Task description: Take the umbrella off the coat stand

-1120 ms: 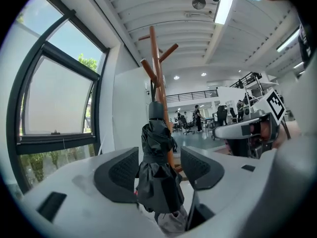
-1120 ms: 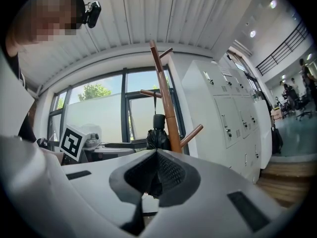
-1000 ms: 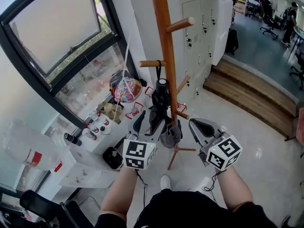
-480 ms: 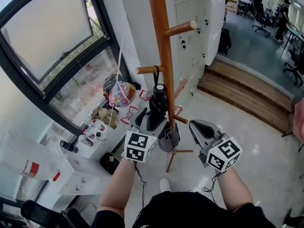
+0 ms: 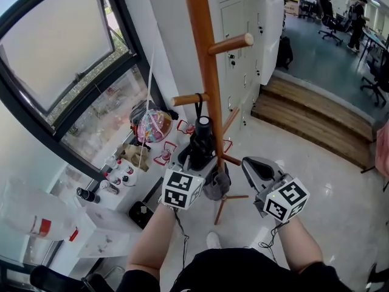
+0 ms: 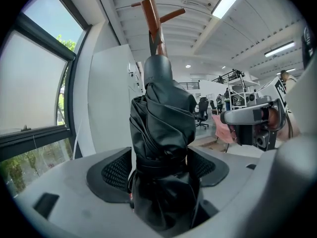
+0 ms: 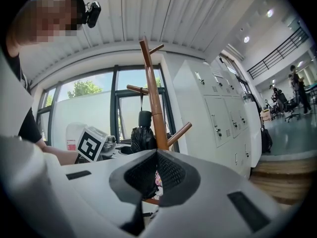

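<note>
The left gripper's [image 6: 161, 170] jaws have just been spreading and now stand wide, with the folded black umbrella [image 6: 163, 118] between them. Its bundled cloth fills the gap from one meshed pad [image 6: 115, 172] across to the other. I judge that the pads are not pinching it yet; a bundle this thick needs wide jaws simply to get in. The gripper comes at it from the near side, tilted a little downward, about level with the band [image 6: 161, 163] that wraps the folds. A squeeze there would likely catch cloth and shaft together rather than the smooth rounded handle [image 6: 157, 71] on top.

The umbrella hangs upright, close against the left side of the coat stand [image 5: 203, 53]. A thin dark loop [image 5: 199, 106] carries it, slung over a short peg [image 5: 187, 99] that sticks out to the left. The loop probably has to be lifted and slid left off the peg's end before the umbrella comes free.

The right gripper [image 5: 258, 168] has its jaws pressed together on nothing. It is held level to the right of the stand and apart from the umbrella, seemingly parked out of the way. A hard sideways tug on the loop could rock the stand on the floor [image 5: 316, 181], and this hand is placed to steady it.
</note>
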Tool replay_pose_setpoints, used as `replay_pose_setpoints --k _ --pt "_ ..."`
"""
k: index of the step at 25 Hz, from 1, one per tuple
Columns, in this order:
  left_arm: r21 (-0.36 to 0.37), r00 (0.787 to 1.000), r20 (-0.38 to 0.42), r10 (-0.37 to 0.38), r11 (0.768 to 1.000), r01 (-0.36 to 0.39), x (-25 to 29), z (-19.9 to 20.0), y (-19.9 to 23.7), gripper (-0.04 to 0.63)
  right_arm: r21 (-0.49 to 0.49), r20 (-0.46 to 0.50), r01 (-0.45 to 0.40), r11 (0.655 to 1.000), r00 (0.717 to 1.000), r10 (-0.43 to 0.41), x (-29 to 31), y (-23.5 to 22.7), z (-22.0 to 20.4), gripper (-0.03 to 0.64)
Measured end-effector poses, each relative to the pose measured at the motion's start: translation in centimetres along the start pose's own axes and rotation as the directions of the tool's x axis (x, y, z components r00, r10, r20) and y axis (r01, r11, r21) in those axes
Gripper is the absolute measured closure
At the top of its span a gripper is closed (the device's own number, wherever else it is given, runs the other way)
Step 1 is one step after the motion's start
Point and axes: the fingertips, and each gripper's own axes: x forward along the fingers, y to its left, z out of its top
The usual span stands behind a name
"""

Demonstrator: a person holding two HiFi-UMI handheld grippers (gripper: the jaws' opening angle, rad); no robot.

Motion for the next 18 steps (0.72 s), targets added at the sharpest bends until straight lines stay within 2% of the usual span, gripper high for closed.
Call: replay_pose_setpoints --k 8,18 --pt "-0.003 1.000 0.002 -0.024 1.000 0.024 1.1 0.0 -0.1 0.275 0.004 -0.001 0.016 1.000 1.000 -0.016 0.1 -0.8 -0.1 0.563" --pt "0.001 1.000 0.002 -0.016 1.000 0.015 1.2 0.0 0.1 0.281 0.012 -0.002 0.016 1.000 1.000 -0.016 0.0 -1.2 -0.2 0.563"
